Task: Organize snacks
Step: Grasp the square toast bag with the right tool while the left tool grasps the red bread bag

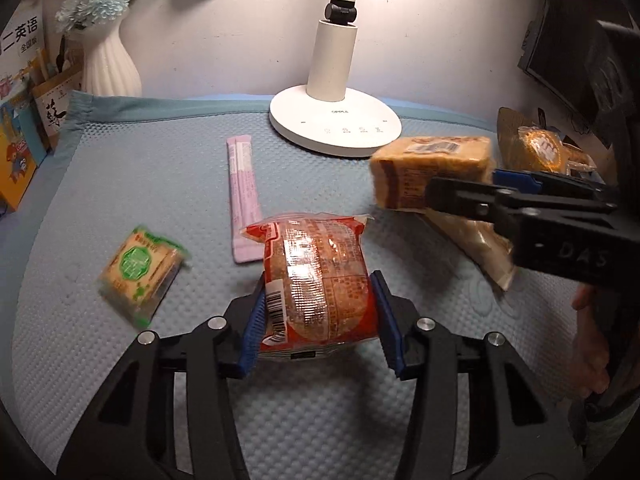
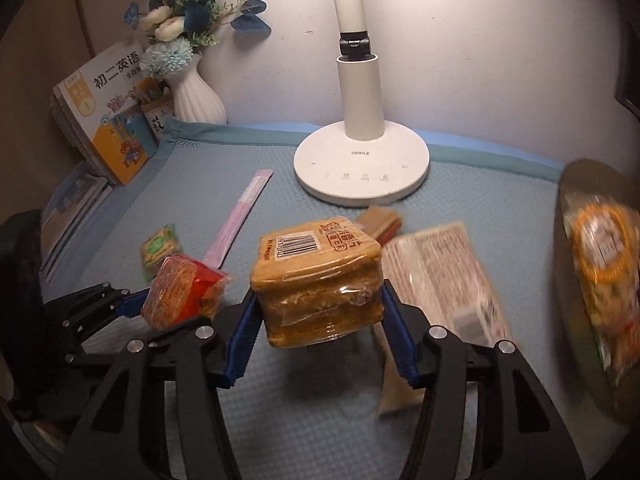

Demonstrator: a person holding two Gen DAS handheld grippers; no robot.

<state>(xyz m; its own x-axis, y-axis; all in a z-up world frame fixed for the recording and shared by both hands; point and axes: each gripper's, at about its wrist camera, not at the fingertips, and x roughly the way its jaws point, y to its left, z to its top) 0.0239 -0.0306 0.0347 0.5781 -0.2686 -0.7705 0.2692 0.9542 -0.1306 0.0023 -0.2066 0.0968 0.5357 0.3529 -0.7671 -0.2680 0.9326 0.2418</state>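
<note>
My left gripper (image 1: 318,316) is shut on a red-wrapped round cake (image 1: 316,280), held above the blue mat; the same cake (image 2: 180,292) shows at the left of the right wrist view. My right gripper (image 2: 318,316) is shut on a brown block-shaped snack pack (image 2: 316,280) with a barcode on top, which also appears at the right as the brown pack (image 1: 432,170). A green-labelled biscuit pack (image 1: 140,268) and a pink stick sachet (image 1: 242,196) lie on the mat. A pale long packet (image 2: 444,276) lies under the right gripper.
A white desk lamp (image 1: 334,120) stands at the back centre. A white vase with flowers (image 2: 196,88) and books (image 2: 108,128) sit at the back left. At the right a brown bowl (image 2: 576,184) holds a yellow-labelled snack (image 2: 604,248). A hand (image 1: 592,344) grips the right tool.
</note>
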